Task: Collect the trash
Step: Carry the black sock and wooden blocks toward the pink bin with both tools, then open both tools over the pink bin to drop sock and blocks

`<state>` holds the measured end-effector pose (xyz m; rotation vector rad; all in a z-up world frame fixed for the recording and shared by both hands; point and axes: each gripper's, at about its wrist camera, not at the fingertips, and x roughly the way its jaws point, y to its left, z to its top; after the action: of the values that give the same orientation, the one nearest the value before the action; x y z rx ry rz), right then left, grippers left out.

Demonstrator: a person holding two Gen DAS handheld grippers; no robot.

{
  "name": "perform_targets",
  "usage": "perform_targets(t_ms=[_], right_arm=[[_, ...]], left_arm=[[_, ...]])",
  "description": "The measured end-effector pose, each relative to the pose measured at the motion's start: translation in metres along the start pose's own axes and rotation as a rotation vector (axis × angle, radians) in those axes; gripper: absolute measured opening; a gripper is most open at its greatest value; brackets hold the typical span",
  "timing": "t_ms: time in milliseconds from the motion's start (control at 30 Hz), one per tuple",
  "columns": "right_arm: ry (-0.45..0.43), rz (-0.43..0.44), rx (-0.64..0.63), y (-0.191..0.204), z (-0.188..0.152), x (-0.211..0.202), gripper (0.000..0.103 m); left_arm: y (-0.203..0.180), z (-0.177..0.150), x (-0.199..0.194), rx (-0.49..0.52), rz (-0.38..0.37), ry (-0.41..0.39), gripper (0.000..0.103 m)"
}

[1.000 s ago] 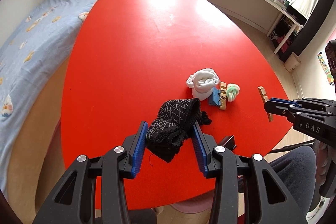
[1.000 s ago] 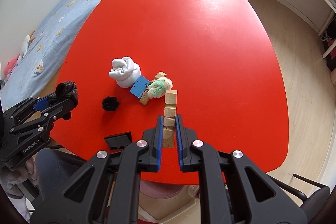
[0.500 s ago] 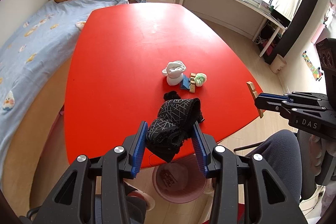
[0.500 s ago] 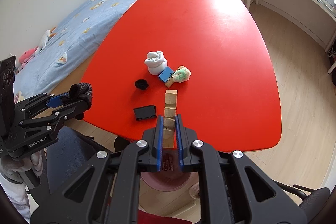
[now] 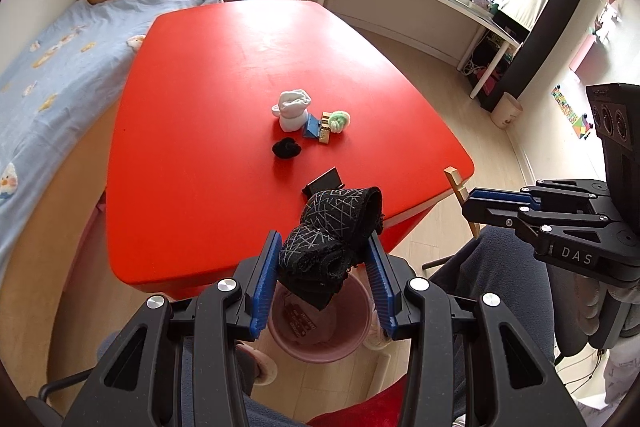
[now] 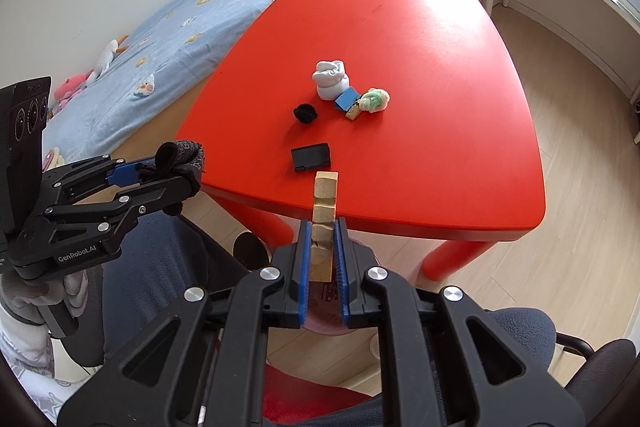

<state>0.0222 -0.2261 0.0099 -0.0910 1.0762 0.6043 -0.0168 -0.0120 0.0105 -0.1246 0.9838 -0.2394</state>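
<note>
Bin (image 5: 320, 339) with card inside shows fully from left wrist.

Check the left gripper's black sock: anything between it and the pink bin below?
Nothing visible. The left gripper holds the black patterned sock off the red table's near edge, directly above the open pink bin. Only some flat scraps lie inside the bin.
</note>
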Motion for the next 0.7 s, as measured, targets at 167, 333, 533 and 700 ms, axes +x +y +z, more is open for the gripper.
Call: perform_targets(t_ms=[167, 333, 533, 700], right_arm=[[0.012, 0.022, -0.001, 0.002, -0.013, -0.003, 0.011], [0.025, 0.045, -0.001, 0.006, -0.019, -0.002, 0.011], [0.033, 0.064, 0.008, 0.006, -0.022, 0.001, 0.011], [0.035, 0.077, 0.011, 0.006, -0.023, 0.002, 0.011]], left_arm=[[-0.001, -0.013, -0.001, -0.010, -0.011, 0.021, 0.041], [-0.004, -0.021, 0.001, -0.019, -0.024, 0.040, 0.041], [-0.008, -0.024, 0.001, -0.013, -0.033, 0.045, 0.041], [-0.008, -0.024, 0.001, -0.010, -0.040, 0.044, 0.041]])
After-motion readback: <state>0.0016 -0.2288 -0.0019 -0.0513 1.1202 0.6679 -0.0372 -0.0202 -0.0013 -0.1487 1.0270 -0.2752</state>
